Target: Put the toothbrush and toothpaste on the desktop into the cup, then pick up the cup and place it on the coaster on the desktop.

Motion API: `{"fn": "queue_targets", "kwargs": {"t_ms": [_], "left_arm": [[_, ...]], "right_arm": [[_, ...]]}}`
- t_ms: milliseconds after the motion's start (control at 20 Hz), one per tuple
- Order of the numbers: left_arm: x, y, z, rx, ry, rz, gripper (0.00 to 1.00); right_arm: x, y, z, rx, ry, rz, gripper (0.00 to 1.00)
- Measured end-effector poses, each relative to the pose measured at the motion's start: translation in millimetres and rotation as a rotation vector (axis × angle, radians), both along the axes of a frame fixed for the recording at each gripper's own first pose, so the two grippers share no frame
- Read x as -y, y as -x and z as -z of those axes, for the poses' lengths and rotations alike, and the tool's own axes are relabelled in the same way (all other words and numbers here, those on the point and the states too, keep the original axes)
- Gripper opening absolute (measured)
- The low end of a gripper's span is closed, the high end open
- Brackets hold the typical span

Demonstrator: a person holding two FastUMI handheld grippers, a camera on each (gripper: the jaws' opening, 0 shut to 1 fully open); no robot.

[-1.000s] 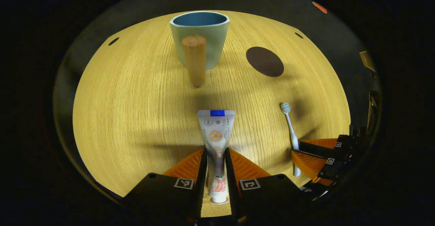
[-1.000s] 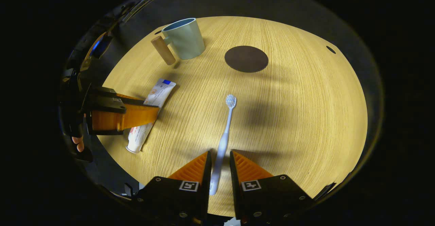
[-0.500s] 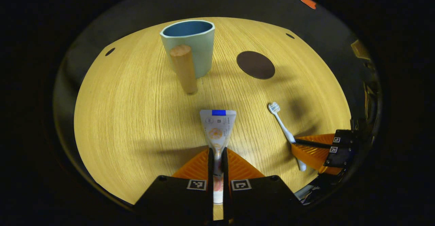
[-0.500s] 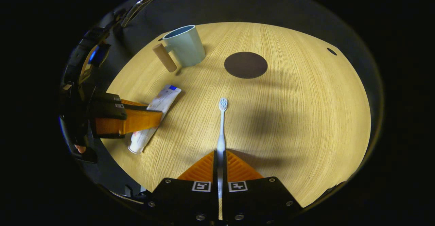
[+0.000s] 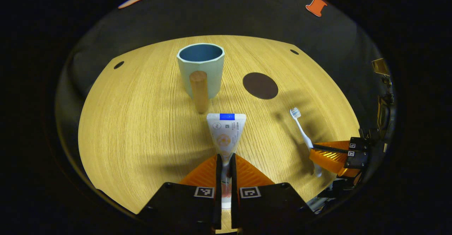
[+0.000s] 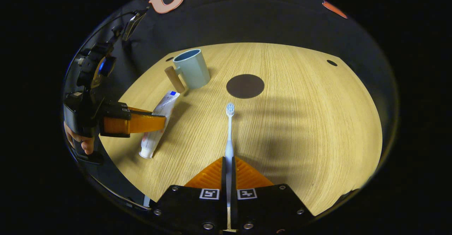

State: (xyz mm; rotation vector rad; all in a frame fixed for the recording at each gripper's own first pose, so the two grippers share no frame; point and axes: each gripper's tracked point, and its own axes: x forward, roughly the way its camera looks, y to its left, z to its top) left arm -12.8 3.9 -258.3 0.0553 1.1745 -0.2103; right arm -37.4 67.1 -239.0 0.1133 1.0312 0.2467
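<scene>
My left gripper (image 5: 225, 157) is shut on the white toothpaste tube (image 5: 226, 130), which points ahead toward the pale green cup (image 5: 201, 70) with its wooden handle (image 5: 198, 90). The tube is lifted off the wooden table (image 5: 134, 122). In the right gripper view, my right gripper (image 6: 228, 159) is shut on the handle of the white toothbrush (image 6: 229, 129), head pointing at the round dark coaster (image 6: 245, 86). The cup (image 6: 190, 69) stands upright at the far left of that view, with the left gripper (image 6: 160, 122) and toothpaste tube (image 6: 159, 116) near it. The coaster (image 5: 260, 85) lies right of the cup.
The right gripper (image 5: 314, 152) with the toothbrush (image 5: 301, 129) shows at the right of the left gripper view. A hand (image 6: 79, 139) holds the left gripper. Small dark holes (image 5: 118, 65) mark the tabletop near its far edge. Black cloth wall stands behind the table.
Both grippers closed from open onto the toothpaste and the toothbrush, then rose with them; the table now looks farther off and more wall shows.
</scene>
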Motion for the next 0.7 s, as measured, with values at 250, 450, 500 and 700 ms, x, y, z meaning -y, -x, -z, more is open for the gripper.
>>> {"fn": "queue_targets", "kwargs": {"t_ms": [250, 450, 500, 700], "left_arm": [[-11, -6, -15, 0.151, 0.061, 0.012, 0.12], [-12, -12, -16, 0.29, 0.111, -0.006, 0.14], [-12, -13, -20, 0.33, 0.123, -0.006, 0.12], [-18, -17, -43, 0.49, 0.135, 0.015, 0.11]], "right_arm": [[0, -14, -11, 0.147, -0.082, 0.088, 0.04], [11, -25, -20, 0.242, -0.102, 0.134, 0.04], [9, -26, -20, 0.26, -0.107, 0.144, 0.04], [17, -37, -33, 0.336, -0.103, 0.195, 0.04]]}}
